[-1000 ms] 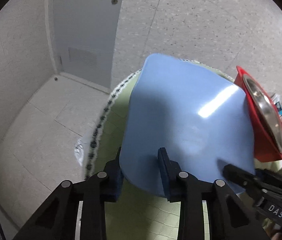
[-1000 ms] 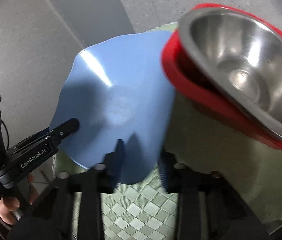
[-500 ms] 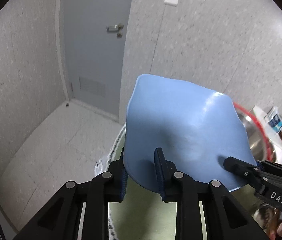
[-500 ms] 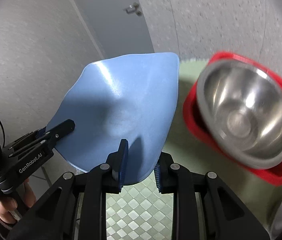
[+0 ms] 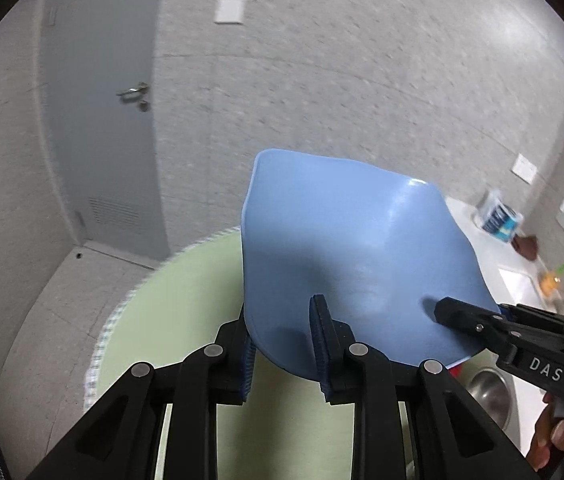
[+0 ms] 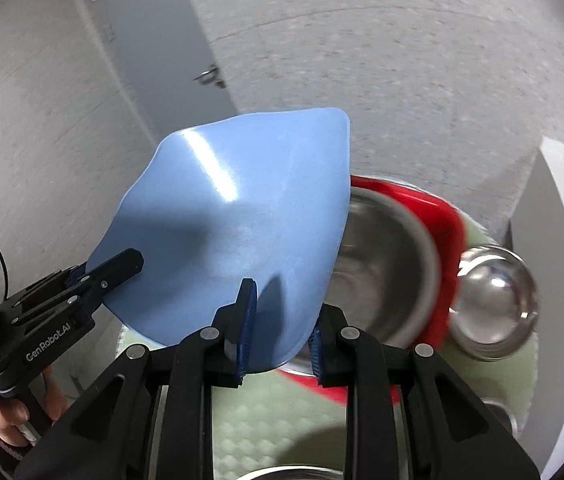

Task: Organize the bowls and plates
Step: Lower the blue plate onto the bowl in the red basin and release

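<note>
- Blue plate [image 5: 346, 256]: aloft over the green mat [image 5: 186, 304], your left gripper [image 5: 282, 344] and right gripper [image 6: 278, 332] each clamped on its rim
- Red plate [image 6: 444, 240] holding steel bowl [image 6: 382, 264]: seemingly sorted
- Small steel bowl [image 6: 494, 300]: unplaced

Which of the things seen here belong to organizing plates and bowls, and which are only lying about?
Belong to the job:
- square light blue plastic plate, gripped by left claw and right claw
- red square plastic plate
- large steel bowl lying in it
- small round steel bowl

Lying about:
- blue and white packet on the white counter
</note>
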Demonstrator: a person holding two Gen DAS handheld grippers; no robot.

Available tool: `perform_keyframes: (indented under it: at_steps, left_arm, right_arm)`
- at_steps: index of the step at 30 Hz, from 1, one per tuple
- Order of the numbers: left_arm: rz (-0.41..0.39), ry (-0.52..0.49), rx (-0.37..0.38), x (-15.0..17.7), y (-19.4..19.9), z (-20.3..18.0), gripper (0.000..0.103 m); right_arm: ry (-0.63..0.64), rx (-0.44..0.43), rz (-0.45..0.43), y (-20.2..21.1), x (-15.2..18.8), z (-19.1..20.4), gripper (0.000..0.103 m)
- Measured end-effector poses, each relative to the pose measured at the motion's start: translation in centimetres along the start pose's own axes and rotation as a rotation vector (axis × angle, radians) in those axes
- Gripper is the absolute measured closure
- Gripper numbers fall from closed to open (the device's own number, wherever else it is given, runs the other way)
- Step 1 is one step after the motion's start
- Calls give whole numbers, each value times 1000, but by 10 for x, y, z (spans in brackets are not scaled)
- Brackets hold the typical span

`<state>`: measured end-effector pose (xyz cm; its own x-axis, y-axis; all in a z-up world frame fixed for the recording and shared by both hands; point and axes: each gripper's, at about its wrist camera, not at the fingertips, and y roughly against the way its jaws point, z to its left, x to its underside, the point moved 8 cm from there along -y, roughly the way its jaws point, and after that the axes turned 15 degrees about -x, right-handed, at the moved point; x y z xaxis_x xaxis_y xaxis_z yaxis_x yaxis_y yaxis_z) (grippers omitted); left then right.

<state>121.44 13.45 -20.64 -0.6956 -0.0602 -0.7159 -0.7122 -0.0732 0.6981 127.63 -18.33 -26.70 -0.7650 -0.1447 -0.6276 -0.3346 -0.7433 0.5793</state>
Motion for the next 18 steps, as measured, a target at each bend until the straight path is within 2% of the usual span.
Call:
perform_keyframes:
  at_steps: [4,8,11,18]
  left_arm:
    - [50,-27,14,-5,-30,-19,81]
    - [85,-42,5,-28,-63,-35,81]
    - [111,-43,0,-41,-86,-51,81]
    - [146,-34,-10,-40,-108,-64,80]
  right_arm:
    - [-45,18,23,4,2,-32,79]
    - [-83,20,59,1,9,-57,79]
    - [-98,17,80,-4,8,-67,79]
    - [-111,13,120,-10,14,-76,79]
